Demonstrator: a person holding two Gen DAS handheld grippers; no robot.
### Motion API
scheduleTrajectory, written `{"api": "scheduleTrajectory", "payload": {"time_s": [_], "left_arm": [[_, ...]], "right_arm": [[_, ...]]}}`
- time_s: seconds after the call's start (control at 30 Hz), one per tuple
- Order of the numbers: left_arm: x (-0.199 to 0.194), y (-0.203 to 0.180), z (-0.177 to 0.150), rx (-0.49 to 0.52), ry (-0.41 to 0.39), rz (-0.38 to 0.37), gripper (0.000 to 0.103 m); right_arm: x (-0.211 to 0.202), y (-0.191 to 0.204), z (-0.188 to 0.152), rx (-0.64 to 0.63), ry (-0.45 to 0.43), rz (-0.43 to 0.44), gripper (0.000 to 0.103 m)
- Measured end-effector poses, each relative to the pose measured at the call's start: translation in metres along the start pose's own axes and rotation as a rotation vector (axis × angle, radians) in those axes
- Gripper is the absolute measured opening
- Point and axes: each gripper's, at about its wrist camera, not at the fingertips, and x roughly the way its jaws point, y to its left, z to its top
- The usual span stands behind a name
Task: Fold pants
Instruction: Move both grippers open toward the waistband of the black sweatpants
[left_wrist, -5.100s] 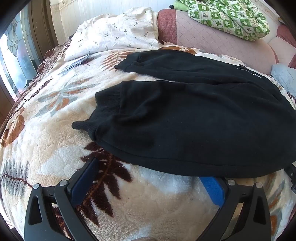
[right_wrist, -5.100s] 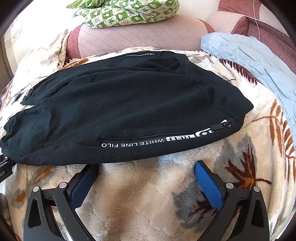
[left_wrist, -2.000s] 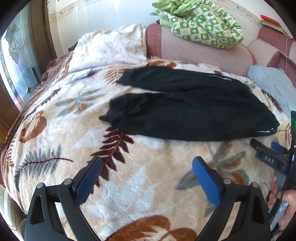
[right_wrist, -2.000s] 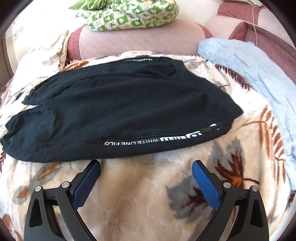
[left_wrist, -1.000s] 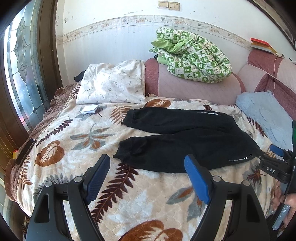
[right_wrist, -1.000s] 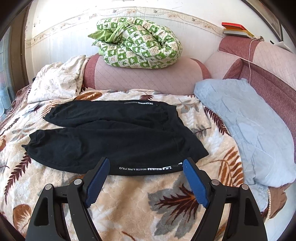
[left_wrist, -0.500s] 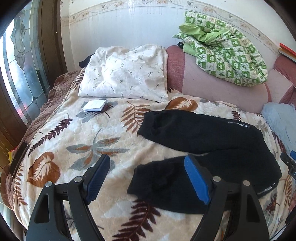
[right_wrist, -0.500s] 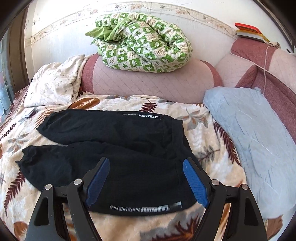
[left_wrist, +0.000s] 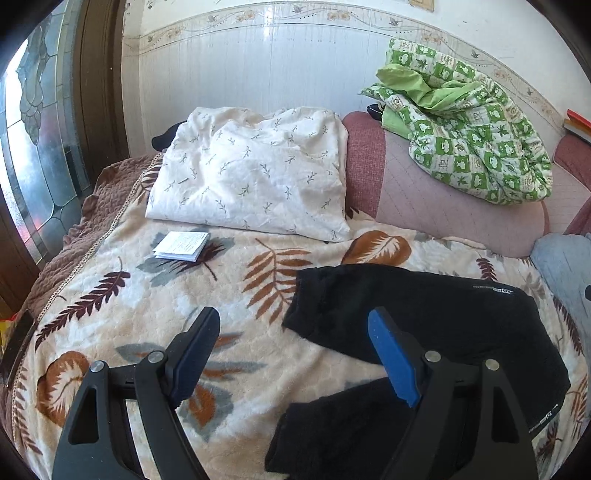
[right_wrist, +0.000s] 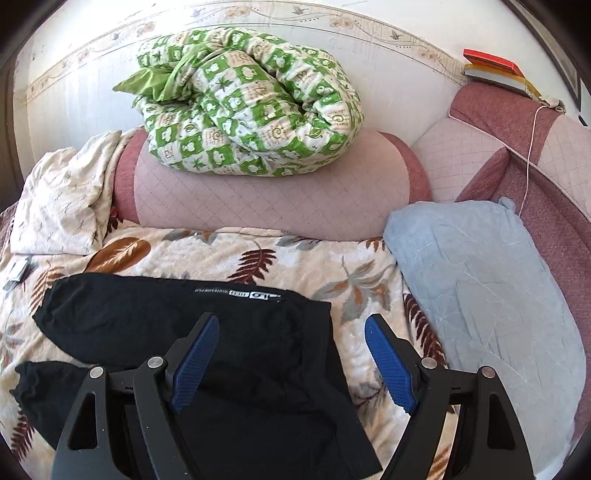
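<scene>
Hovering over black pants (left_wrist: 424, 317) spread flat on bed (left_wrist: 122, 295) for folding; left gripper (left_wrist: 295, 354), right gripper (right_wrist: 288, 354) fingers wide apart, empty.

left gripper (left_wrist: 291, 358): black frame; blue ribbed pads; silver screws | right gripper (right_wrist: 290, 356): same

Black pants (left_wrist: 424, 317) with white lettering; cream blanket (left_wrist: 110, 302) printed with brown, rust and grey leaves; white pillow (left_wrist: 251, 173) with small grey sprigs; green-and-white checked quilt (right_wrist: 251, 107); pink quilted bolster (right_wrist: 273, 199); pale blue cushion (right_wrist: 487, 291); blue gripper pads (right_wrist: 388, 362).
</scene>
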Motion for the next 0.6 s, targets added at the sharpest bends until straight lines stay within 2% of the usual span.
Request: {"api": "scheduleTrajectory", "payload": {"time_s": [0.2,0.33,0.47,0.6], "left_arm": [[-0.027,0.020,-0.004,0.006,0.024,0.020,0.082],[-0.038,0.026,0.008,0.000,0.019,0.039,0.082],[-0.016,0.023,0.023,-0.029,0.072,0.018,0.082],[0.031,0.013,0.037,-0.026,0.126,0.018,0.082]], "right_arm": [[-0.026,0.003,-0.025,0.032,-0.003,0.046,0.085],[-0.023,-0.006,-0.034,0.069,0.027,0.087,0.085],[-0.005,-0.017,-0.030,0.079,0.056,0.122,0.085],[0.028,-0.034,-0.021,0.116,0.094,0.161,0.085]]}}
